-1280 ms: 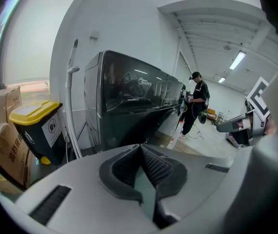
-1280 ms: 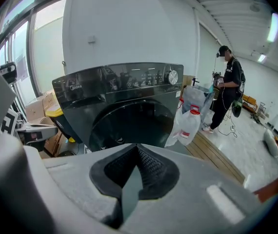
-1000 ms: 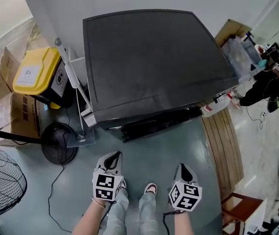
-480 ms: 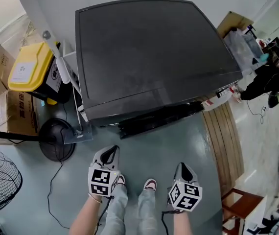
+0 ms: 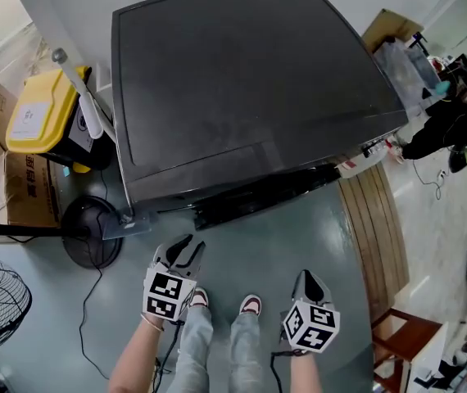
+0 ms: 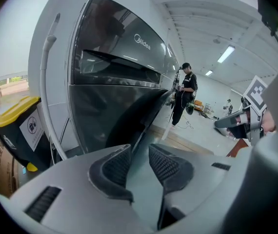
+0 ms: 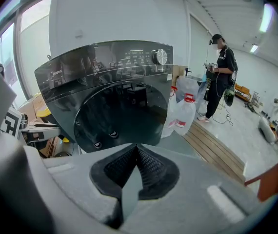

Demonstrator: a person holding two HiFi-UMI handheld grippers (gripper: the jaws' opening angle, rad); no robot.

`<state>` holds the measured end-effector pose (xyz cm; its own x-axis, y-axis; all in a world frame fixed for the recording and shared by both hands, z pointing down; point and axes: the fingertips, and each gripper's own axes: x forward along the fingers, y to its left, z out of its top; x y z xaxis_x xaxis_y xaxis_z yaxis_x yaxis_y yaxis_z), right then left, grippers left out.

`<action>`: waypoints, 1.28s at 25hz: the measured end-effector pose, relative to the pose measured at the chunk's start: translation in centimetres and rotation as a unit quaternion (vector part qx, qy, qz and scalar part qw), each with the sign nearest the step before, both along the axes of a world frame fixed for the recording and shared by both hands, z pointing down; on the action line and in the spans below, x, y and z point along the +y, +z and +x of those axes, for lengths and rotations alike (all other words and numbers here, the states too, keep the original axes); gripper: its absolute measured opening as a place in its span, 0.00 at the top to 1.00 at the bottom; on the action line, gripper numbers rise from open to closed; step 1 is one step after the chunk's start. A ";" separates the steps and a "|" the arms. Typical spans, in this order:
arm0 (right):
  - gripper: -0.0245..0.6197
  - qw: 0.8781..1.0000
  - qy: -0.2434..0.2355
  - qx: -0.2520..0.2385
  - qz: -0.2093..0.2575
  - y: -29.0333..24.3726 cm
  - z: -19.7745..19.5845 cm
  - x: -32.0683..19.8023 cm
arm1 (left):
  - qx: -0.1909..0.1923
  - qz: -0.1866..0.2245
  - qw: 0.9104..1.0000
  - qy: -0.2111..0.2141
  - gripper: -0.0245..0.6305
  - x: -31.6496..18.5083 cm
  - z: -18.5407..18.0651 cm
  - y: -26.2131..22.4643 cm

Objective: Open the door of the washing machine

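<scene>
Head view: washer (image 5: 242, 88) stands just ahead of my feet, both claws low before it, neither touching. Right gripper view: door (image 7: 122, 116) round, dark, shut, on the front below the panel.

My left claw (image 6: 140, 152): jaws have just been opening, now partway apart, nothing between them, only floor and washer front beyond. My right claw (image 7: 137, 152): jaws together, empty.

Step, as I judge it: approach, left claw readied for the grip.

Next: carry it to the door's rim, find the handle (I cannot make it out from here), close on it, pull outward along the hinge's swing. Hinge side unclear.
</scene>
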<state>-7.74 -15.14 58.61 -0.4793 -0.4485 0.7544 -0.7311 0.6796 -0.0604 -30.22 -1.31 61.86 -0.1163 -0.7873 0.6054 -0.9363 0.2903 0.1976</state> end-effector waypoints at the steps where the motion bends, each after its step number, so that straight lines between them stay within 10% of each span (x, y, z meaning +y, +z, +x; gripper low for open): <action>1: 0.95 1.000 0.001 0.001 0.000 0.1 0.1 -0.1 | -0.002 0.000 1.000 0.007 0.77 -0.2 0.0 0.2; 32: 0.95 0.999 0.039 0.020 -0.017 2.1 5.0 -0.9 | -0.060 -0.017 0.991 0.115 0.80 -6.0 -0.3 3.7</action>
